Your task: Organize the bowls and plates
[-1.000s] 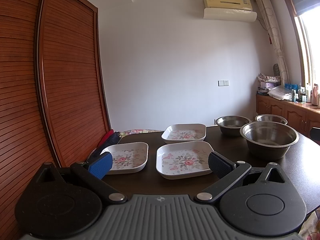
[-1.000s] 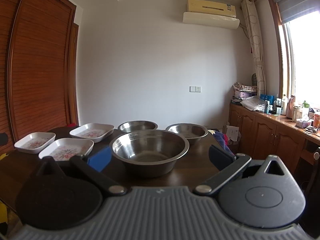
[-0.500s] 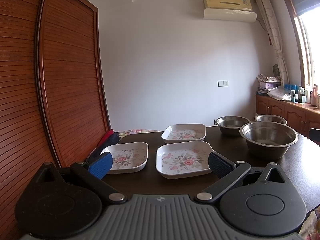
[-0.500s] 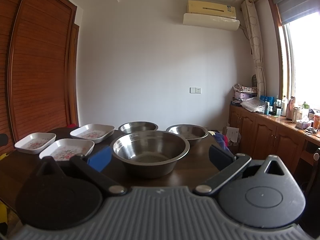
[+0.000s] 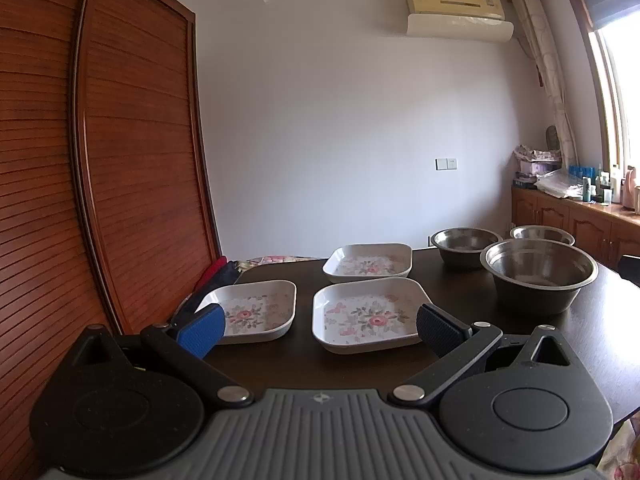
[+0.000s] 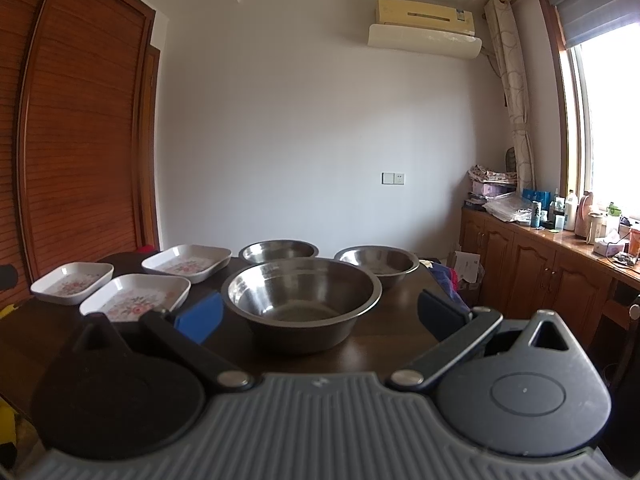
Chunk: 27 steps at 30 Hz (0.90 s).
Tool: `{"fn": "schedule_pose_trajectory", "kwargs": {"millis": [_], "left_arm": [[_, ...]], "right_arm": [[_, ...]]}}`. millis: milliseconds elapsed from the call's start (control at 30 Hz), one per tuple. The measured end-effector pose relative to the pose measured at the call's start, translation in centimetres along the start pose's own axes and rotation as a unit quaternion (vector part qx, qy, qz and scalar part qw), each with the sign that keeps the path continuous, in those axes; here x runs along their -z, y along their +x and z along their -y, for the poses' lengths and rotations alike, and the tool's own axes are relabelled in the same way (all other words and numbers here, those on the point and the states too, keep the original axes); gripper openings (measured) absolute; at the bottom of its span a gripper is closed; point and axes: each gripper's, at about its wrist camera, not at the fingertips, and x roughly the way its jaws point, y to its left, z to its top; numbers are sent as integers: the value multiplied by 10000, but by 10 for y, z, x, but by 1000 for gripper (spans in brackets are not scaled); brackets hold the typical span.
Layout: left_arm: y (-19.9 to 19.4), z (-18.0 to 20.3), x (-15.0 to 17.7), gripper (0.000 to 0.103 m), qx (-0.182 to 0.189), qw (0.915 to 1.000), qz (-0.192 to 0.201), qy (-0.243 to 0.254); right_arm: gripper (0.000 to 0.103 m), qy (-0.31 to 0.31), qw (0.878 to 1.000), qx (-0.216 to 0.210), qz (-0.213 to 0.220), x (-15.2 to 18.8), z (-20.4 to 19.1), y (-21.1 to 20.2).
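Ahead of my left gripper (image 5: 319,324): near plate (image 5: 366,314) between spread fingers, bare table (image 5: 304,364) before it. Ahead of my right gripper (image 6: 320,316): big bowl (image 6: 304,300) blocking; bare table strip right.

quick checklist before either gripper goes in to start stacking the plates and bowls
1. Left gripper open, holding nothing: ok.
2. Right gripper open, holding nothing: ok.
3. Nearest floral plate ahead of the left gripper, nothing on it: ok.
4. Large steel bowl ahead of the right gripper, upright, looks unfilled: ok.
5. All three plates and three bowls lie apart, unstacked: ok.
6. Bowl sizes allow nesting: cannot tell.
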Motion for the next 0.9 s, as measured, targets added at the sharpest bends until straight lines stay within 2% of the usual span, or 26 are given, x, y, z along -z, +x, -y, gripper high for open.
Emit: {"fn": "schedule_pose_trajectory", "kwargs": {"millis": [433, 633, 900], "left_arm": [[18, -13, 10, 103, 4, 9997, -255, 10], [26, -25, 8, 103, 25, 9996, -261, 101], [34, -45, 1, 103, 327, 9990, -283, 108]], "right_arm": [[103, -132, 9996, -244, -59, -3, -17, 10], [103, -119, 9979, -609, -160, -4, -30, 17], [103, -168, 9954, -892, -295, -8, -51, 30]]}}
